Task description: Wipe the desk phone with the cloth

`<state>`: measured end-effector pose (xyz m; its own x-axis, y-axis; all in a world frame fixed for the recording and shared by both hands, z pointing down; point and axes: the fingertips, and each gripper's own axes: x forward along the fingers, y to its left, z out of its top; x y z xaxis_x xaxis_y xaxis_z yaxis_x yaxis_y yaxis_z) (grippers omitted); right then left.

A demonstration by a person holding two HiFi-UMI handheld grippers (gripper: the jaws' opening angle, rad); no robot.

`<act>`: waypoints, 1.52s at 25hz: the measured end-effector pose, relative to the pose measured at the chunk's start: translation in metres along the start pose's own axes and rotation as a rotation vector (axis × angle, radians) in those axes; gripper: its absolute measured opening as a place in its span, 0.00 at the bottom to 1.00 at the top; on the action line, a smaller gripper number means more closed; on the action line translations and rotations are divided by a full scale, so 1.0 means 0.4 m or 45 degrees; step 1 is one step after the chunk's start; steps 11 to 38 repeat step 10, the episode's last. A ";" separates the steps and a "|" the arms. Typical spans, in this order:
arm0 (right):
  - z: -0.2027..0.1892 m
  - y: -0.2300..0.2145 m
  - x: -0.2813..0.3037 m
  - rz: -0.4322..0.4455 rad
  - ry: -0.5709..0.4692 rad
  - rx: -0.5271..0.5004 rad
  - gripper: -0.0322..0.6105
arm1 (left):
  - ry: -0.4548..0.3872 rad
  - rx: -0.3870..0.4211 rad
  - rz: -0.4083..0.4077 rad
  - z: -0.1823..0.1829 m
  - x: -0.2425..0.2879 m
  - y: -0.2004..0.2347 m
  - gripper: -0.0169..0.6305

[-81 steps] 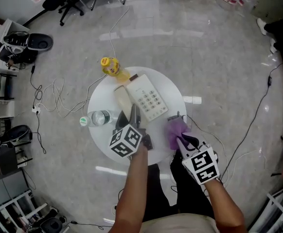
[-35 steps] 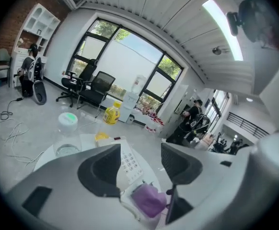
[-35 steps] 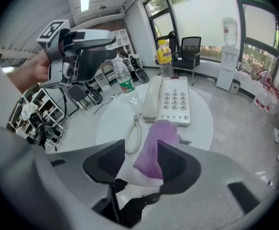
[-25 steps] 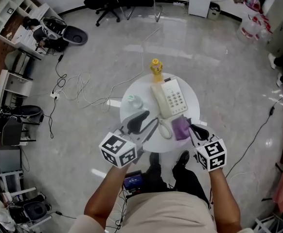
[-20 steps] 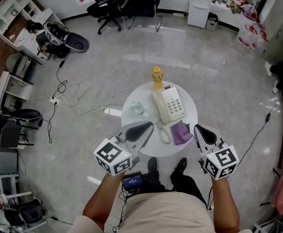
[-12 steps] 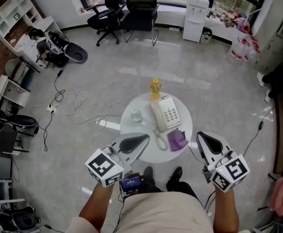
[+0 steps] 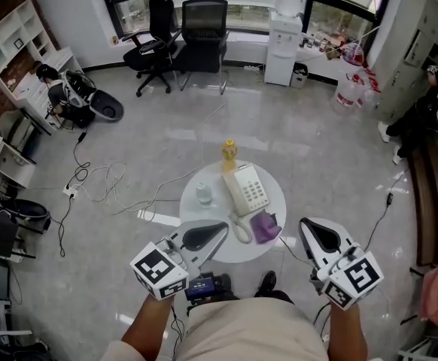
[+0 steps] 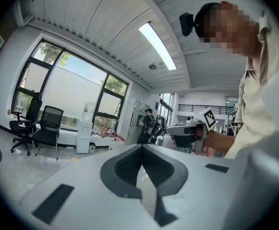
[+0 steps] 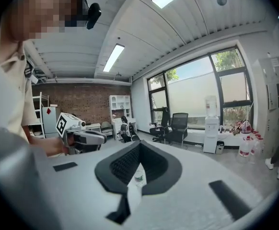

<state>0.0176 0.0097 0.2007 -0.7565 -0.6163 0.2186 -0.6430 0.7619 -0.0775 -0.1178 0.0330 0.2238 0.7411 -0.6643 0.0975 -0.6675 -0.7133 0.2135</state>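
The white desk phone (image 7: 247,189) lies on the round white table (image 7: 204,216), its handset (image 7: 238,229) off to the near side. The purple cloth (image 7: 263,226) lies crumpled by the phone's near right corner, with nothing gripping it. My left gripper (image 7: 220,228) hovers raised at the table's near edge, shut and empty. My right gripper (image 7: 307,224) is raised over the floor right of the table, also shut and empty. The left gripper view shows closed jaws (image 8: 142,150) pointing across the room, as does the right gripper view (image 9: 138,147).
A yellow bottle (image 7: 228,153) stands at the table's far edge and a clear water bottle (image 7: 203,195) at its left. Cables (image 7: 106,186) trail over the floor at left. Office chairs (image 7: 196,28), a water dispenser (image 7: 283,21) and shelves (image 7: 8,59) line the room.
Both grippers have drawn back from the table toward the body and lifted. The left jaws have closed. The cloth stays on the table beside the phone. The view has risen and widened.
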 end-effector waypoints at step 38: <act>0.011 0.063 -0.034 -0.073 -0.004 -0.006 0.03 | -0.018 0.008 -0.090 0.002 -0.049 -0.029 0.04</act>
